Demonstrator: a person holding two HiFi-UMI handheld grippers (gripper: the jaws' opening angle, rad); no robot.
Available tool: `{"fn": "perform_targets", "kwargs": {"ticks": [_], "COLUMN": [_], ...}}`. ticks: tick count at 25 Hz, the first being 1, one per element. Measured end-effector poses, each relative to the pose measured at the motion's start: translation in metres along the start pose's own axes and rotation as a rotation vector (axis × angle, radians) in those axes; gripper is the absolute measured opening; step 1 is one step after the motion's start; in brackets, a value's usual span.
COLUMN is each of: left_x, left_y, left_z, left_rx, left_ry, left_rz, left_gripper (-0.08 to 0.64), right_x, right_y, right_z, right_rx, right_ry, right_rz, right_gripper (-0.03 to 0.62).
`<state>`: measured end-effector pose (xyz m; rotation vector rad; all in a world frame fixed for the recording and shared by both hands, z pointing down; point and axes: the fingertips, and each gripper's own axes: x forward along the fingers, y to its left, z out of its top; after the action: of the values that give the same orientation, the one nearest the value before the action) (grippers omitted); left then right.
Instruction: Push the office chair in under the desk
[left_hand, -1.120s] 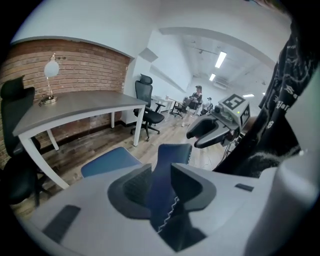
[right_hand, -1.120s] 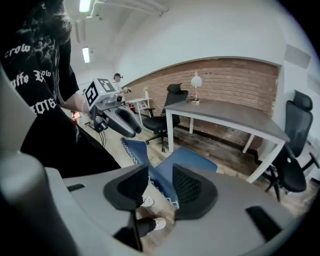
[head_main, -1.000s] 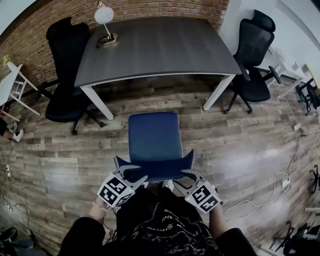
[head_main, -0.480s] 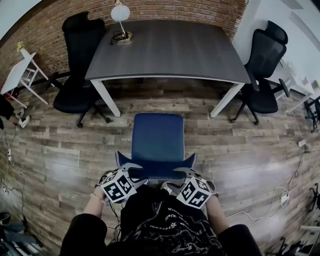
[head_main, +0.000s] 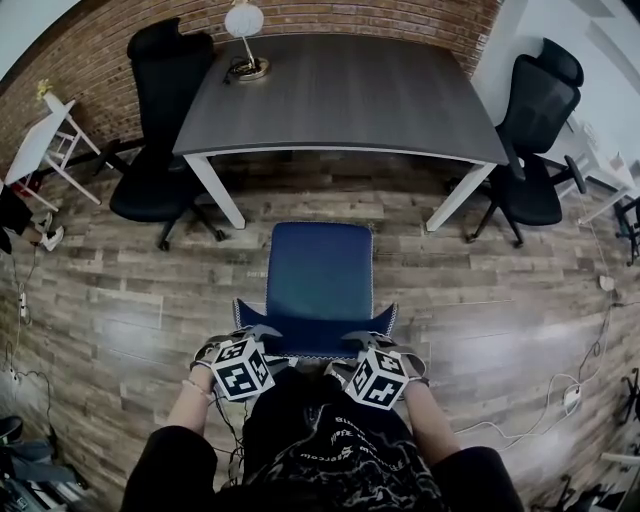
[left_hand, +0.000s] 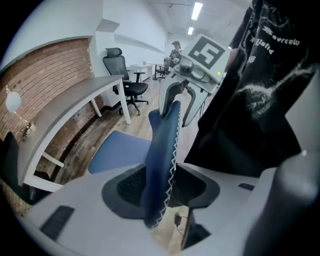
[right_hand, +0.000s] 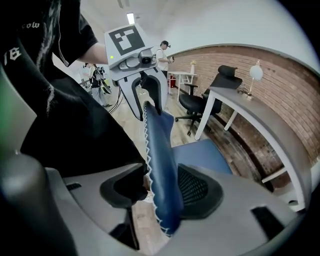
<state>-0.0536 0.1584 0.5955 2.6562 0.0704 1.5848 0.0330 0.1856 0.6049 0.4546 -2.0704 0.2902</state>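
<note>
With the blue office chair (head_main: 320, 275) standing out in front of the desk (head_main: 350, 90), the left gripper (head_main: 268, 342) and right gripper (head_main: 357, 345) straddle its backrest (head_main: 316, 338), jaws just spread wide and unclamped, so they likely must close, then push forward.

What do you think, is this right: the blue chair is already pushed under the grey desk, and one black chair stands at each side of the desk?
Not quite. The blue chair is not under the grey desk: the head view shows it on the floor in front of the desk, clear of it. The left black chair and the right black chair do flank the desk.
</note>
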Motion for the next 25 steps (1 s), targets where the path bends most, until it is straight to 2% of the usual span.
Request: {"fn": "perform_targets", "kwargs": {"ticks": [8,12,17,20,22,25], "left_x": [0.026,0.036,0.043,0.046,0.046,0.048], "left_y": [0.000,0.001,0.004,0.004,0.005,0.007], "left_z": [-0.010,-0.013,-0.018,-0.017,-0.016,-0.015], "left_rx": [0.007,0.038,0.034,0.009,0.000,0.012], "left_ry": [0.047,0.086,0.125,0.122,0.111,0.102], "left_rz": [-0.016,-0.004,-0.054,-0.080,-0.068,-0.037], "left_gripper": [0.189,0.189,0.175,0.183,0.184,0.179], "right_x": [0.013,0.019,0.027,0.030,0.031,0.030], "right_y": [0.000,0.000,-0.010,-0.009,-0.008,-0.008], "right_z": [-0.006,-0.010,-0.008,-0.010,-0.010,-0.009], "right_rx": [-0.028,-0.051,-0.022,-0.018,-0.026,-0.065], "right_ry": [0.045,0.069,0.069,0.079,0.080,0.062], "right_rz": [0.023,0.032,0.031,0.060,0.071,0.042], "right_gripper": [0.216,0.215,0.209,0.209,0.194,0.166]}}
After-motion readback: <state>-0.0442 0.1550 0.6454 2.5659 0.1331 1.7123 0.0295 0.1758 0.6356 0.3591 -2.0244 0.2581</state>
